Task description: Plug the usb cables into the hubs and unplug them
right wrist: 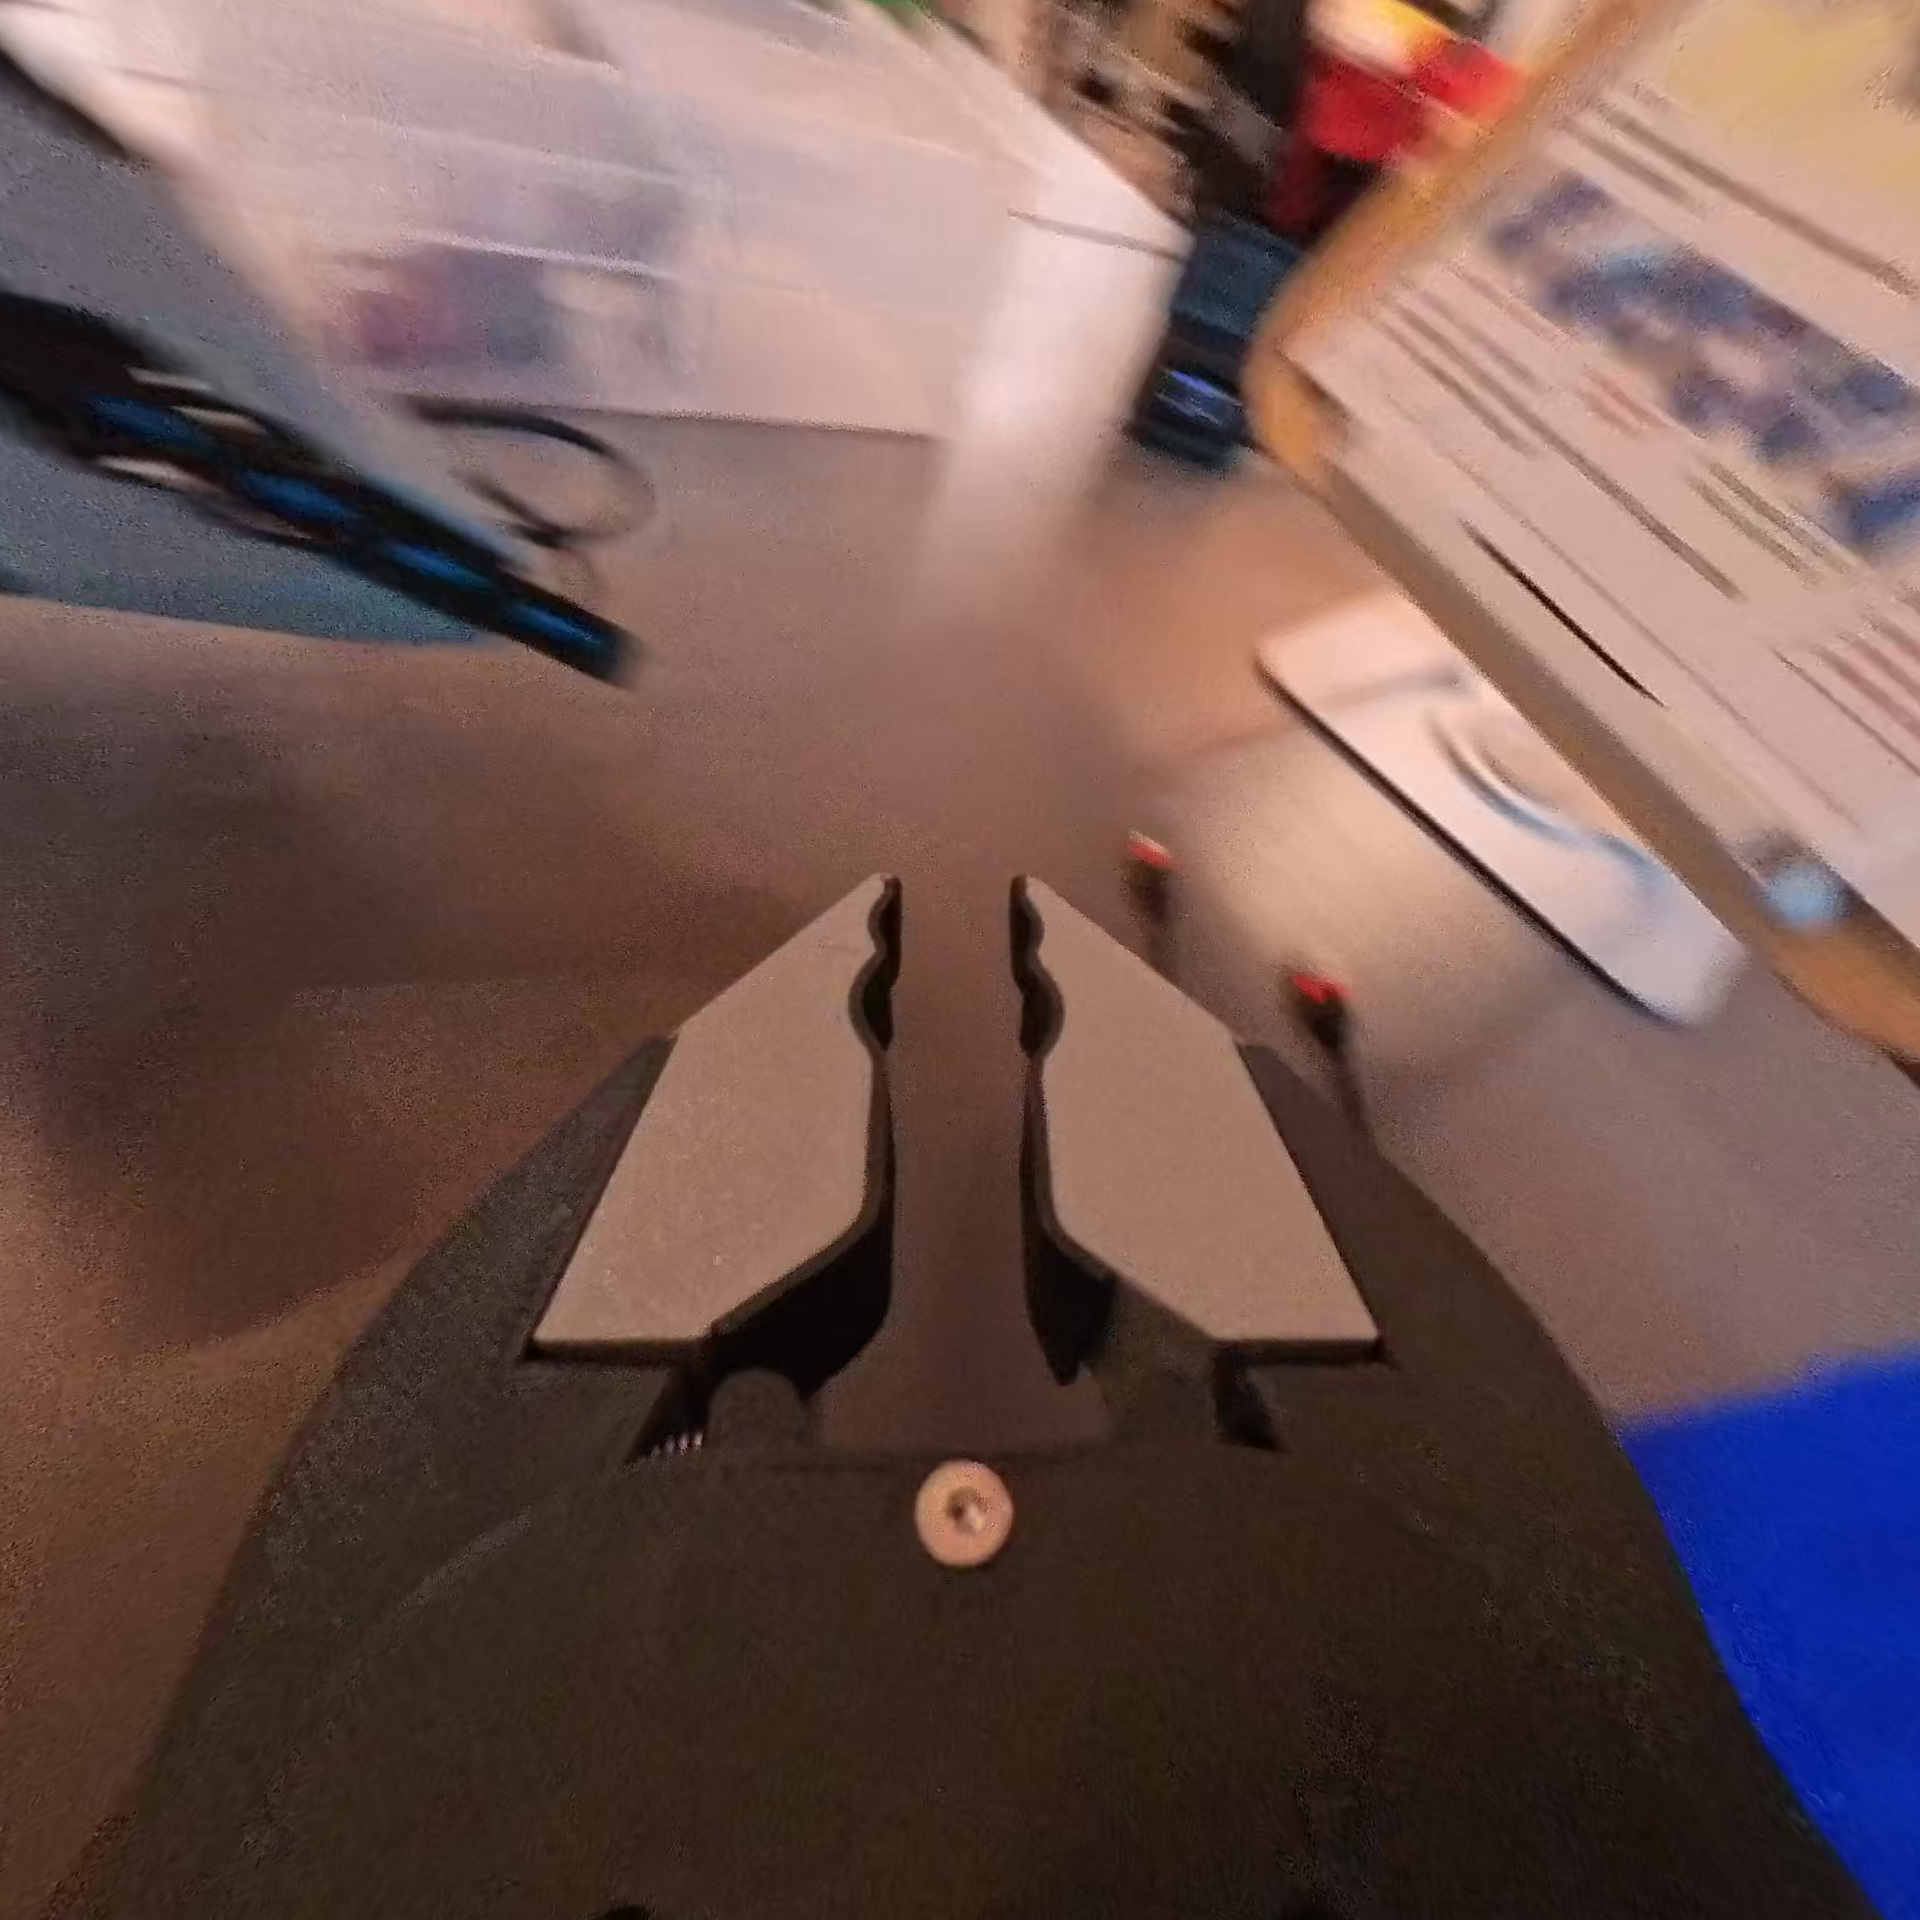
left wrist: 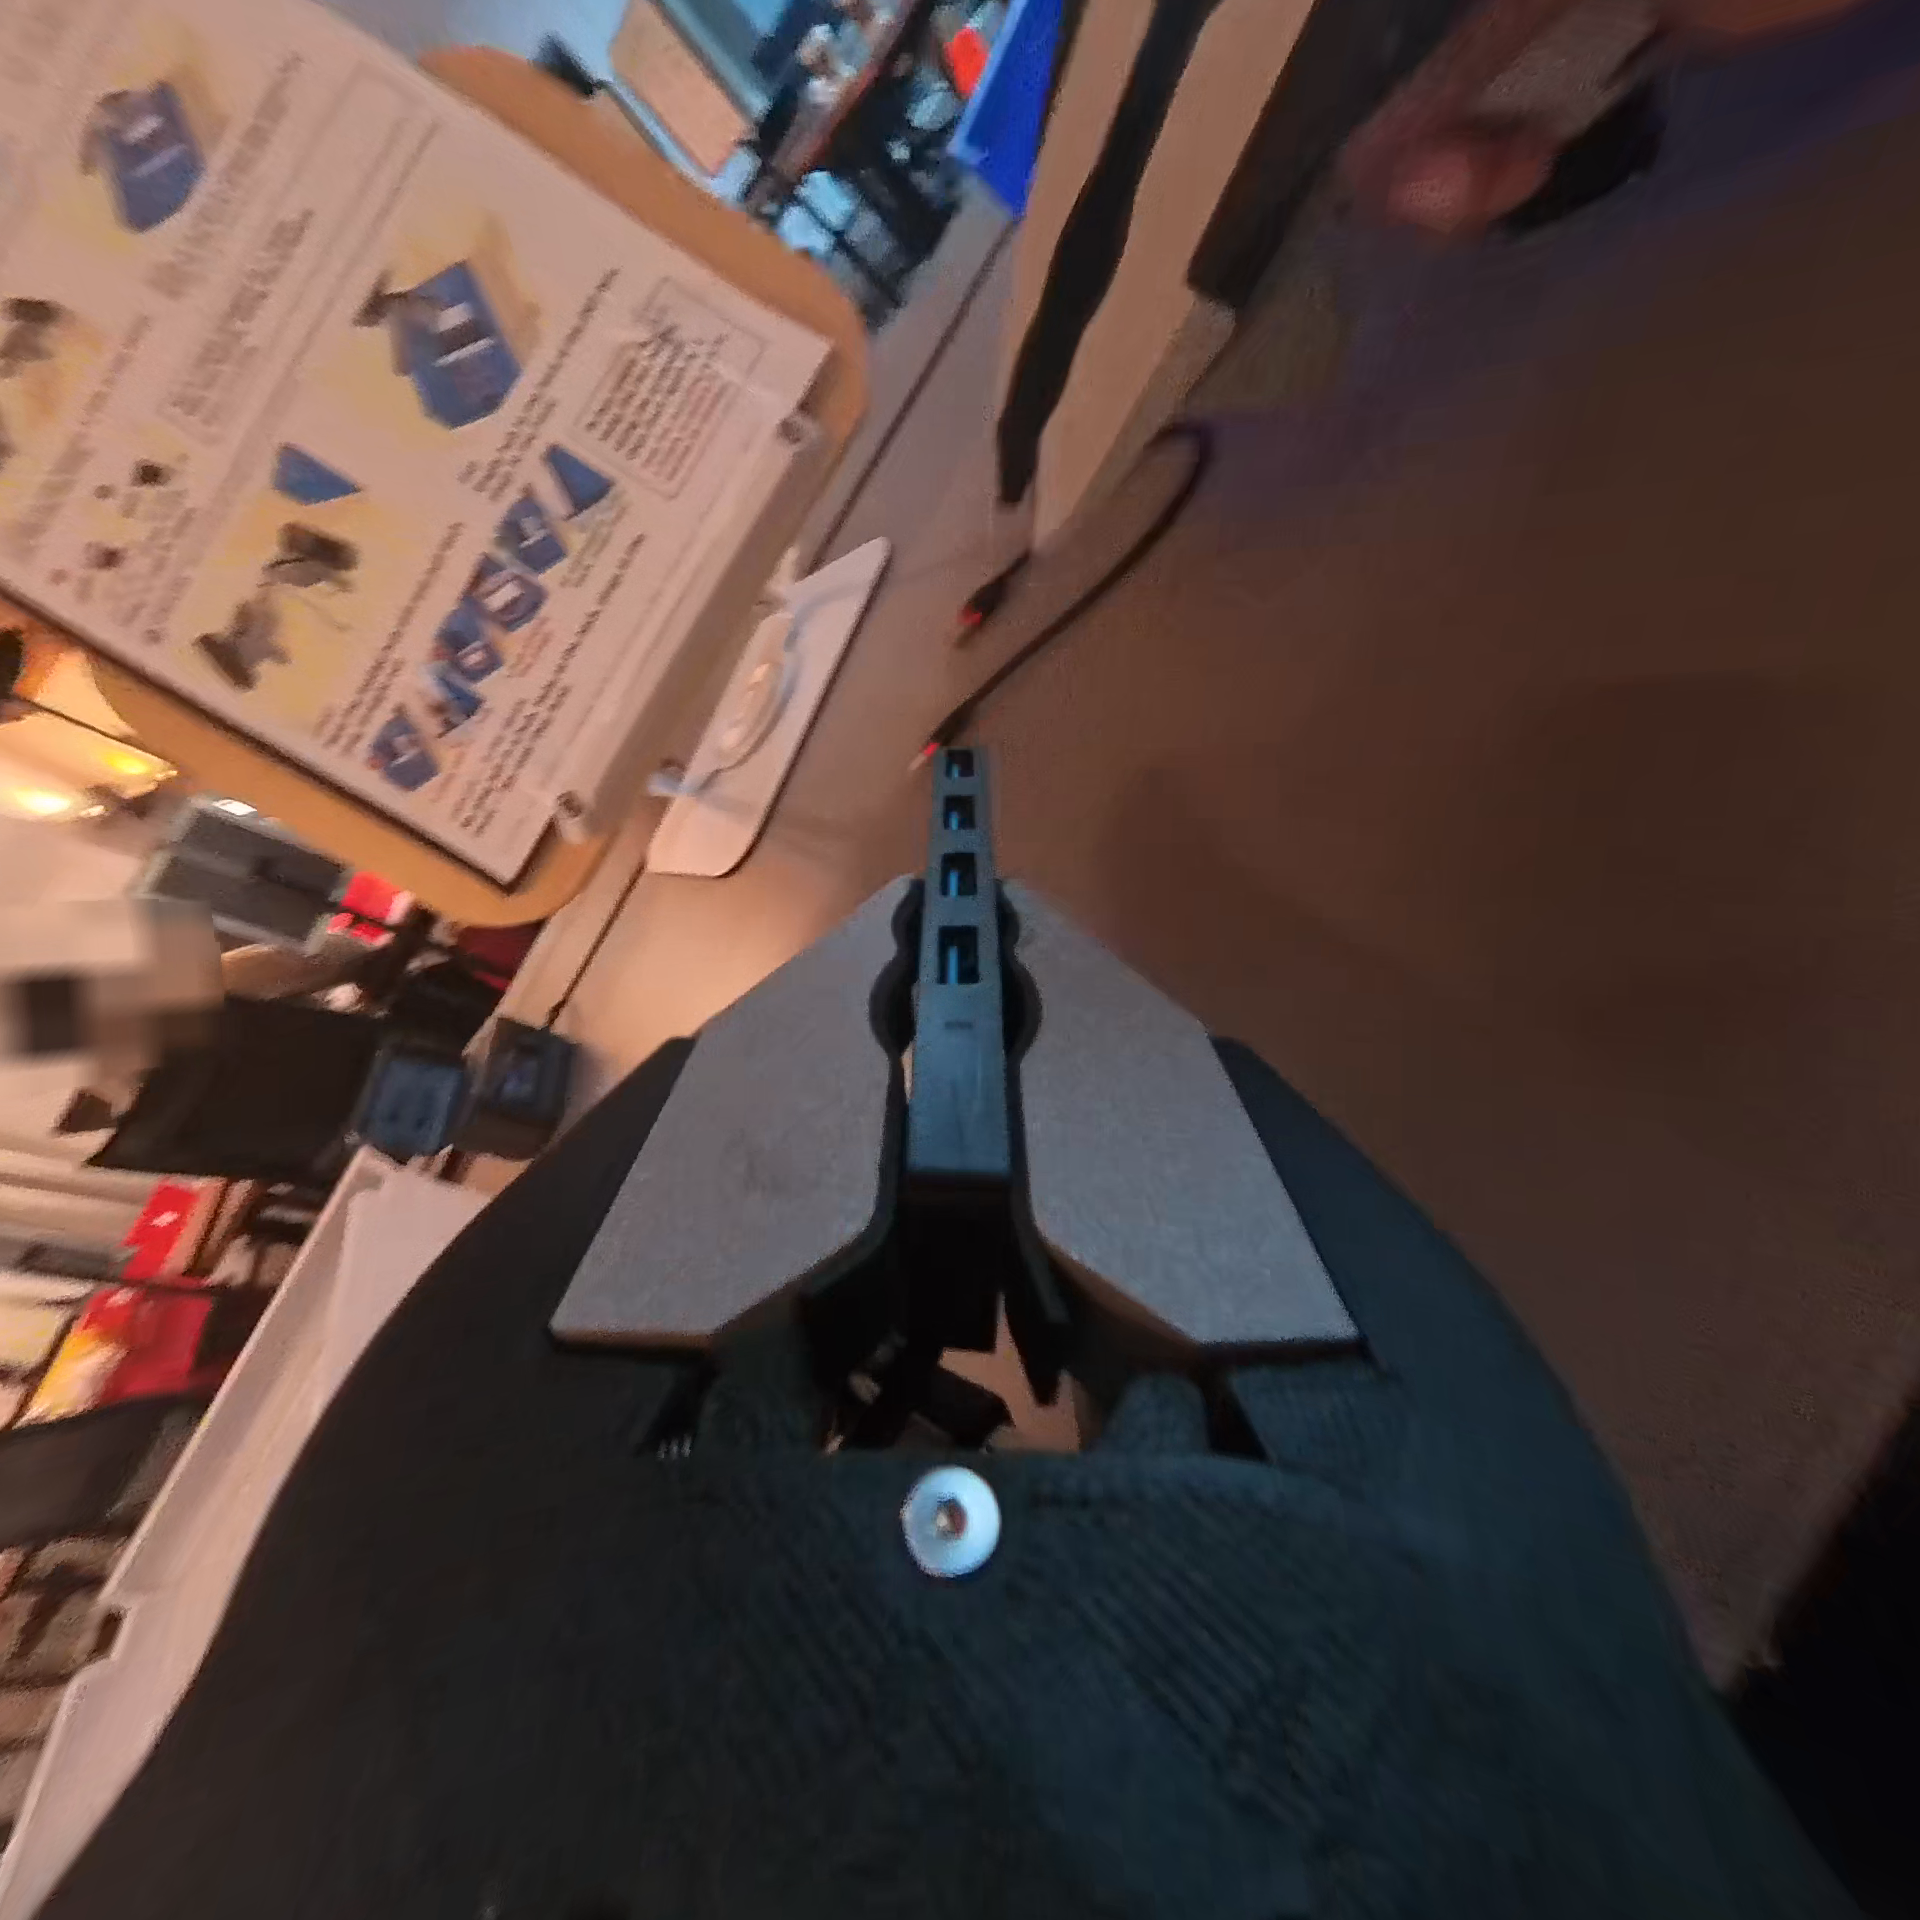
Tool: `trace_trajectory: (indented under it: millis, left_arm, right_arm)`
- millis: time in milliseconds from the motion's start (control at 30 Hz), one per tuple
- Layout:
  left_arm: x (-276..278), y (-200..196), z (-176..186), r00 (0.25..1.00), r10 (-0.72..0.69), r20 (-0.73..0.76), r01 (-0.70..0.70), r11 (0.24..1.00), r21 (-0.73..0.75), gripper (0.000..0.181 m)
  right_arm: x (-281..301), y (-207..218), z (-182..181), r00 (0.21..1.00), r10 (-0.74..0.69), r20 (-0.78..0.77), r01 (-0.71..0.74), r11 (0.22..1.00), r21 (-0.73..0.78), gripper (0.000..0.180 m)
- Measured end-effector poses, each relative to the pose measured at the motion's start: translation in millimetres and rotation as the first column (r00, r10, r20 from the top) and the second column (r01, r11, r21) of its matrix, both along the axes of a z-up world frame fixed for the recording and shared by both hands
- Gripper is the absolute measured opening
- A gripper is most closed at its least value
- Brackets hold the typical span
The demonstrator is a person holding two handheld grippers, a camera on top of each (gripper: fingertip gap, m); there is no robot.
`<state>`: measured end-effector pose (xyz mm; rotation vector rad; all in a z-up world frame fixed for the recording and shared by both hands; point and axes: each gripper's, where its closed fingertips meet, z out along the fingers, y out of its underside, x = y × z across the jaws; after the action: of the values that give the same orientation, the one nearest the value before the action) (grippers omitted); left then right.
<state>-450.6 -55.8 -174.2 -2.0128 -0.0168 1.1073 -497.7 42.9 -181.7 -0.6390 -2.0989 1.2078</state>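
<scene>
Left wrist view shows the left gripper (left wrist: 958,940) with its jaws closed tight on a slim black USB hub (left wrist: 958,935), which sticks out past the tips toward twelve o'clock, its row of blue-lined ports facing the camera. The hub is lifted off the brown desk (left wrist: 1455,831). From twelve round to four o'clock the desk is bare and open. At one o'clock a black cable (left wrist: 1122,561) trails across the desk, with red-tipped plugs (left wrist: 982,613) lying just beyond the hub's far end. At eleven o'clock a white card (left wrist: 769,717) lies flat, and behind it a printed poster board (left wrist: 395,416) leans over, closing off that side. The desk's edge runs down toward eight o'clock.

In the right wrist view, heavily blurred, the right gripper (right wrist: 954,894) hangs above the same desk with its jaws a narrow gap apart and nothing between them. Two red-tipped plugs (right wrist: 1314,987) lie just beside the right finger at two o'clock, clear of the jaws. The white card (right wrist: 1496,821) and poster board (right wrist: 1610,416) crowd two to three o'clock. A black and blue object (right wrist: 343,499) sits at ten o'clock, too smeared to identify. Straight ahead the desk is open.
</scene>
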Motion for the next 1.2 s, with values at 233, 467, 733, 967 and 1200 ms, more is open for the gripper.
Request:
trace_trajectory:
  millis: [233, 467, 733, 967, 1200]
  left_arm:
    - [-25, -11, -10, 0.976, 0.105, -0.193, -0.120, 0.990, -0.068, 0.009]
    - [-26, -7, -16, 0.986, 0.076, -0.151, -0.089, 0.993, -0.078, 0.008]
    - [-31, -9, -20, 0.990, 0.035, -0.138, -0.049, 0.994, -0.094, 0.008]
    - [-32, -12, -21, 0.993, 0.050, -0.107, -0.058, 0.995, -0.080, 0.008]
    - [-34, -17, -13, 0.987, 0.075, -0.145, -0.084, 0.995, -0.055, 0.008]
  right_arm:
    - [-60, 85, -20, 0.895, -0.443, 0.053, 0.439, 0.896, 0.069, 0.026]
    - [-98, 77, -32, 0.909, -0.411, 0.074, 0.395, 0.904, 0.166, 0.034]
    - [-117, 64, -60, 0.944, -0.280, 0.176, 0.230, 0.938, 0.261, 0.027]
    - [-118, 64, -63, 0.928, -0.259, 0.266, 0.211, 0.957, 0.198, 0.014]
    - [-101, 48, -60, 0.932, -0.181, 0.315, 0.139, 0.979, 0.151, 0.013]
